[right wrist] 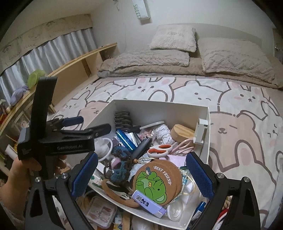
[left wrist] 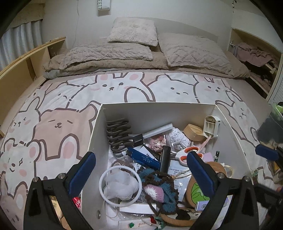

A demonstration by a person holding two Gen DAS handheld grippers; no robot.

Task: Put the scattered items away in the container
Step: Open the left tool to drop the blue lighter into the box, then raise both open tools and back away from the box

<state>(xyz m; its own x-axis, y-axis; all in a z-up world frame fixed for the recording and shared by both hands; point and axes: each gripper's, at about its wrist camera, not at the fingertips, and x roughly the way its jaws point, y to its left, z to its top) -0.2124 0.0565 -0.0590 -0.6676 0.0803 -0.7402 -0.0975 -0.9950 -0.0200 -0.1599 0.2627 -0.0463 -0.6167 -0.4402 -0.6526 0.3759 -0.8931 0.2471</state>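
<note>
The left gripper (left wrist: 141,171) hangs over the white container (left wrist: 159,113) with its blue-padded fingers spread wide and nothing between them; from the right wrist view its black body reads "GenRobot.AI", gripped by a hand (right wrist: 19,169). The right gripper (right wrist: 142,174) is likewise spread and empty above the container's near end. Directly under it lies a round cork coaster (right wrist: 157,182) printed with a green frog and the words "BEST FRIEND", with a lilac lighter (right wrist: 150,203) leaning on its lower edge. The container, resting on the bear-and-rabbit bedspread (left wrist: 58,123), is full: a crocheted blue and pink pouch (left wrist: 159,187), a white ring (left wrist: 120,185) around pale netting, orange-handled scissors (left wrist: 189,155), a dark wavy hair clip (left wrist: 118,136), a blue box (left wrist: 143,158) whose print is too small to read, and a wooden block (left wrist: 193,132). On the wall, a sign (right wrist: 141,9) reads "SWEET".
</note>
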